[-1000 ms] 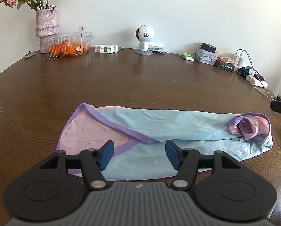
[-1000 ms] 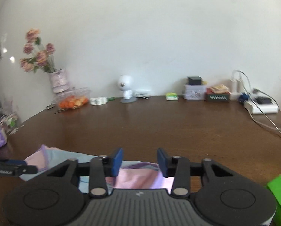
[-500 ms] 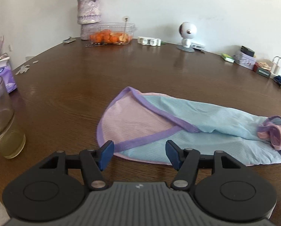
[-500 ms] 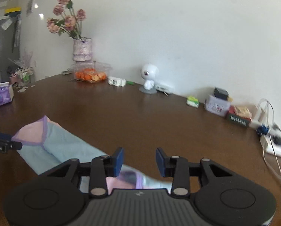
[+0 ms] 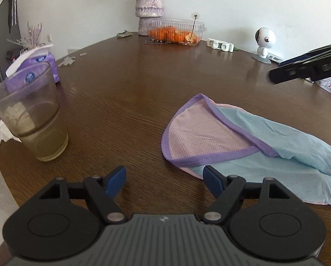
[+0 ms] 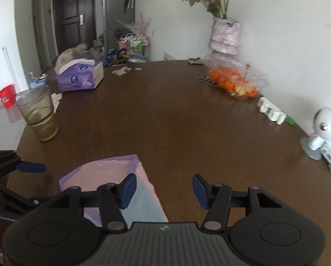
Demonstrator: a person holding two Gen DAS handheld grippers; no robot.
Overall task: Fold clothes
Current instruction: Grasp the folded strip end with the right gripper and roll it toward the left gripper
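Observation:
A light blue and pink mesh garment with purple trim (image 5: 232, 139) lies partly folded on the brown wooden table (image 5: 132, 93). My left gripper (image 5: 164, 180) is open and empty, just before the garment's near left edge. The right gripper's body shows at the upper right of the left wrist view (image 5: 307, 68). In the right wrist view the garment (image 6: 112, 177) lies under and left of my right gripper (image 6: 164, 190), which is open and empty above it. The left gripper shows at the left edge there (image 6: 30, 168).
A glass tumbler (image 5: 30, 113) stands at the left near the table edge, with a purple tissue box (image 6: 78, 76) behind it. A clear box of oranges (image 5: 175, 32), a vase (image 5: 148, 6), a white clip (image 5: 219, 44) and a small white camera (image 5: 264, 43) line the far side.
Both grippers have swung to the left. The left one now sits at the garment's left end, and the right one has come over the garment and looks toward the table's left end.

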